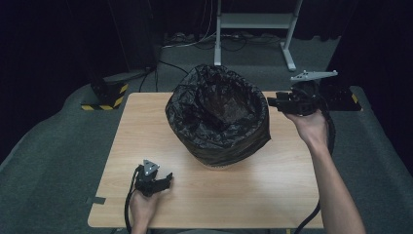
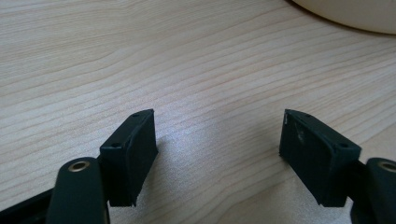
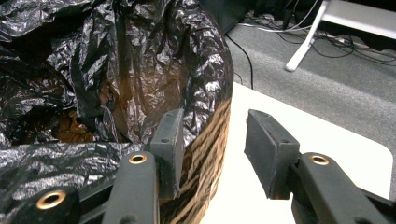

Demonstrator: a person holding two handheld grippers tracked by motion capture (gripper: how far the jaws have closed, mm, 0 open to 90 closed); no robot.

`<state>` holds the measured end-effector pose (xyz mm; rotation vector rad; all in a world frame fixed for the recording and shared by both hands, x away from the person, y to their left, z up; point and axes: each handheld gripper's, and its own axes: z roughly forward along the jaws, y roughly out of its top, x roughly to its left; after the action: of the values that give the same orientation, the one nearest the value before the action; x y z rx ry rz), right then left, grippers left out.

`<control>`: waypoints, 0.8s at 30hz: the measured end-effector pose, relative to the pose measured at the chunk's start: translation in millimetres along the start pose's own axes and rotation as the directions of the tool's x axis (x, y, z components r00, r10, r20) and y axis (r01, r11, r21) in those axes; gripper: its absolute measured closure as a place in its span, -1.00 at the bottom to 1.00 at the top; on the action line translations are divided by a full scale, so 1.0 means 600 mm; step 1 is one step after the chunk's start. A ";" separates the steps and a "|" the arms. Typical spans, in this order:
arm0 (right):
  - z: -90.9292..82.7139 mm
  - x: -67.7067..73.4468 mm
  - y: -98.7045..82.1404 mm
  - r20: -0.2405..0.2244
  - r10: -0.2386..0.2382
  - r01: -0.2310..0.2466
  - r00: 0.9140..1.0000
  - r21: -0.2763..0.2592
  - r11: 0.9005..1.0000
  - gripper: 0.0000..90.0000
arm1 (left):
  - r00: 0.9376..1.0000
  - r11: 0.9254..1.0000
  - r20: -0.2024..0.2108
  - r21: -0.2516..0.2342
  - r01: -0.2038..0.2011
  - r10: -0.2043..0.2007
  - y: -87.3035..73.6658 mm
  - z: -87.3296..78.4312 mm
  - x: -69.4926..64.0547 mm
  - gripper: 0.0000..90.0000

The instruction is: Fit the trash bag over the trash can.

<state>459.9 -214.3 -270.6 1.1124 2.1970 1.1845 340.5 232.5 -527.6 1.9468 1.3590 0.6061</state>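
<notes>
black crinkled plastic bag (image 1: 217,114) lining round bin, mid-counter
right gripper (image 1: 275,102) open at its 3 o'clock rim, nothing held; left gripper (image 1: 165,182) open, idle at 7 o'clock.

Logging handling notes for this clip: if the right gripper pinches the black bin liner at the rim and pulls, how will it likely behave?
The black bin liner is crinkled and thin, so it would probably fold and stretch rather than hold shape. Its glossy surface may slip between the right gripper's fingers. It drapes loosely over the bin, so it would likely lift off before the bin moves.
</notes>
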 end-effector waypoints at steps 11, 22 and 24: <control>-0.016 0.004 -0.007 -0.005 -0.008 0.008 1.000 -0.033 0.999 0.26 | 1.000 1.000 0.000 0.000 -0.001 0.001 0.000 0.000 0.000 -0.39; -0.033 0.002 -0.024 -0.013 0.007 -0.007 1.000 -0.065 0.998 0.26 | 1.000 1.000 0.000 0.000 -0.001 0.001 0.000 0.000 0.000 -0.39; -0.035 0.000 -0.030 -0.010 0.011 -0.012 1.000 -0.071 0.997 0.26 | 1.000 1.000 0.000 0.000 -0.001 0.001 0.000 0.000 0.000 -0.39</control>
<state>437.9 -230.9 -273.5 1.0940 2.1408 1.2651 340.4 232.4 -527.6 1.9474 1.3585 0.6066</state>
